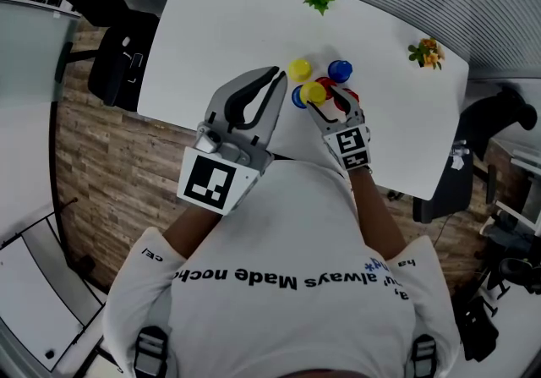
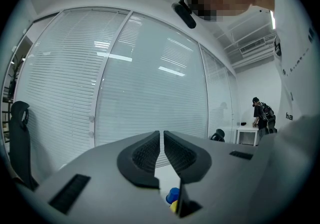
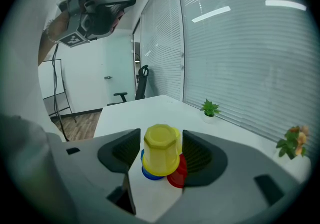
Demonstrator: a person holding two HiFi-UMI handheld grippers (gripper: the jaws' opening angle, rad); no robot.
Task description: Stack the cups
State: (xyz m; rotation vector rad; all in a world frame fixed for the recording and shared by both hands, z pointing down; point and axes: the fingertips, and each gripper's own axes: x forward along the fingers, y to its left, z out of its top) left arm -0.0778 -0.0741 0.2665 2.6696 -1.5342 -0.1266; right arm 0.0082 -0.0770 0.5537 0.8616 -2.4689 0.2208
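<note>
Now right gripper (image 3: 161, 155) spread wide around upturned yellow plastic cup (image 3: 161, 147), pads seemingly clear. Cup perches on blue plastic cup (image 3: 148, 172), red plastic cup (image 3: 178, 178) beside, on white table (image 1: 228, 30). Risk: pad clips yellow on withdrawal, topples stack. Idle left gripper (image 2: 161, 149) closed, empty.

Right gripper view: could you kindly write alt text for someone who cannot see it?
An upside-down yellow plastic cup sits between the right gripper's open jaws, resting on a blue plastic cup and a red plastic cup on a white table.
</note>
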